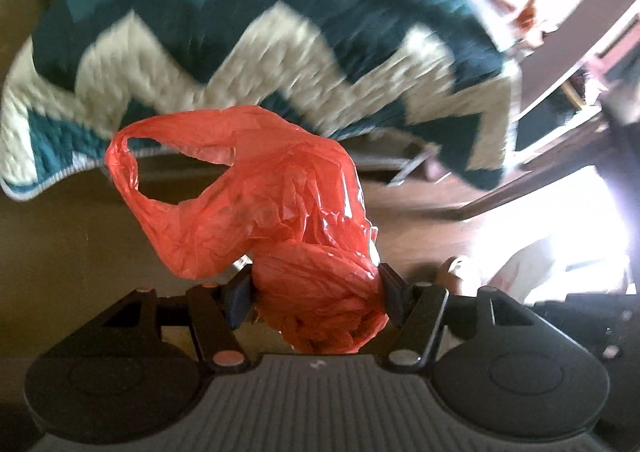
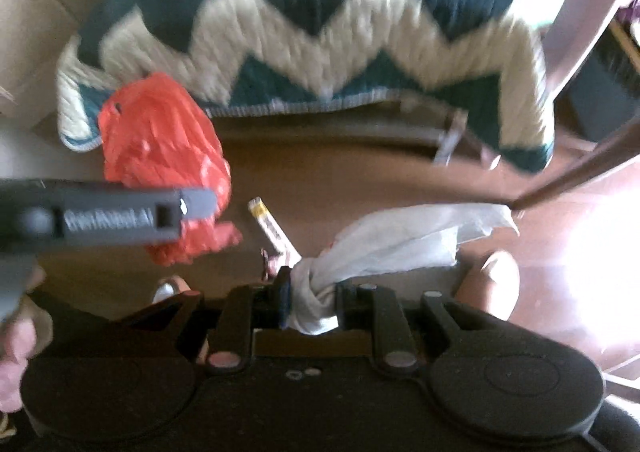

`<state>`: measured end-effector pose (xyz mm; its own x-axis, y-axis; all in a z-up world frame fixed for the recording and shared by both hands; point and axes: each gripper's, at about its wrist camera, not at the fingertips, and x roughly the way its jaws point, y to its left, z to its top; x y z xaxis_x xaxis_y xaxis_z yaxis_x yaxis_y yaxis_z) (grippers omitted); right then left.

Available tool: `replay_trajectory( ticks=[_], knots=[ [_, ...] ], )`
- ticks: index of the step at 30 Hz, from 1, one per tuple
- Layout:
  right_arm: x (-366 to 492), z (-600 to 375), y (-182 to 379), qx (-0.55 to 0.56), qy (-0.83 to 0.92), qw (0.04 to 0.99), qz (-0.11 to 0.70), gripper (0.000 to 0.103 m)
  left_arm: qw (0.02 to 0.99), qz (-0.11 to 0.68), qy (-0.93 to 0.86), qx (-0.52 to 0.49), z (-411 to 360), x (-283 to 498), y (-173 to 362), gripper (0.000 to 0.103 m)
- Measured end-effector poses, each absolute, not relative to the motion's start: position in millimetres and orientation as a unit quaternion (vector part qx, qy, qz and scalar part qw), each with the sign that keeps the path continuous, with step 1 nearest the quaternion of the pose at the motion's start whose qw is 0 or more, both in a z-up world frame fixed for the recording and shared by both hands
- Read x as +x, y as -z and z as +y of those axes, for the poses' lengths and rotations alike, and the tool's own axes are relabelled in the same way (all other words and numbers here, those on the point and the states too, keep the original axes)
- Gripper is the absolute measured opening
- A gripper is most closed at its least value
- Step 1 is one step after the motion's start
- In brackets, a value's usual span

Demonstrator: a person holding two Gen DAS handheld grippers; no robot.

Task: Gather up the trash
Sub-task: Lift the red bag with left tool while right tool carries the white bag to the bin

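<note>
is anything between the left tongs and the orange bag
Nothing visible. The left tongs are already clamped on the bunched end of the orange bag, pads pressing directly on the plastic. The right tongs likewise pinch a white bag.

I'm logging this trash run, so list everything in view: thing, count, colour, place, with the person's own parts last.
plastic bag: one, orange-red, bunched between the left gripper's fingers, handle loops hanging free.
crumpled sheet: one, white, thin plastic or paper, pinched in the right gripper.
small wrapper: one, yellow and white, just beyond the right gripper; whether it is held cannot be told.
rug: one, teal and cream zigzag, on the floor below.
floor: brown wood, under everything.
furniture leg: one, dark brown, right edge.
left gripper: one, black, shut on the bag.
right gripper: one, black, shut on the sheet.
hand: one, lower left of the right wrist view.
</note>
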<state>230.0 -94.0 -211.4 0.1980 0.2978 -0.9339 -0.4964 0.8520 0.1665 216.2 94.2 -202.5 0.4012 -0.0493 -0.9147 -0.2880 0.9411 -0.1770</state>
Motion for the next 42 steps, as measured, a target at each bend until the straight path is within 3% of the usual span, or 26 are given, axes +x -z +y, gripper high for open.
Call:
replay_trajectory(
  ticks=[21, 34, 42],
  knots=[
    [185.9, -222.8, -19.0, -0.095, -0.245, 0.907, 0.329, 0.020, 0.941, 0.333, 0.033, -0.053, -18.6, 177.6, -27.3, 0.064],
    [207.3, -329.7, -110.0, -0.074, -0.141, 0.961, 0.224, 0.020, 0.965, 0.228, 0.128, 0.024, -133.9, 236.4, -142.3, 0.064],
    [241.2, -407.0, -138.6, -0.060, -0.053, 0.977, 0.198, 0.020, 0.960, 0.211, 0.179, 0.041, -220.7, 295.1, -180.0, 0.064]
  ],
)
